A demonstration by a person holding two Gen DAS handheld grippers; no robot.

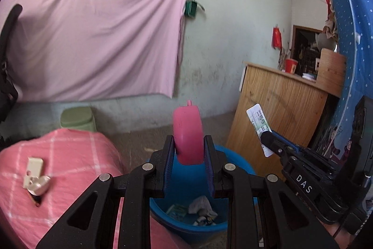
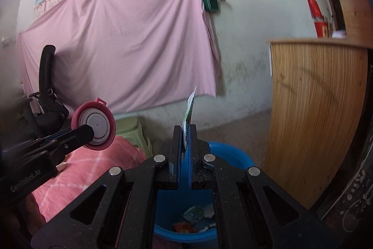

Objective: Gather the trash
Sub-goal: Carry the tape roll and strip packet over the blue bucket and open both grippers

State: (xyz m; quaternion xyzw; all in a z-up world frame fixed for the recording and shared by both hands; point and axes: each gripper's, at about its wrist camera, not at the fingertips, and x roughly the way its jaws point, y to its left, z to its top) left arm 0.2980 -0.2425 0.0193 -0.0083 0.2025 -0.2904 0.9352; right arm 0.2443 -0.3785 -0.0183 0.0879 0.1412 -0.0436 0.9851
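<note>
"DAS" on right tongs point(image 1: 268, 144), "GenRobot.AI" on left tongs point(image 2: 89, 132), slip's point(image 1: 259, 126) print unreadable

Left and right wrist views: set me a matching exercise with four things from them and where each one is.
Things:
1. pink lid
2. paper slip
3. blue bucket
4. red cup

Places:
A. on the wooden counter
B. clamped in the right gripper
C. on the floor below both grippers
D. clamped in the left gripper

Pairs: 1-D, 2-B, 3-C, 4-A
</note>
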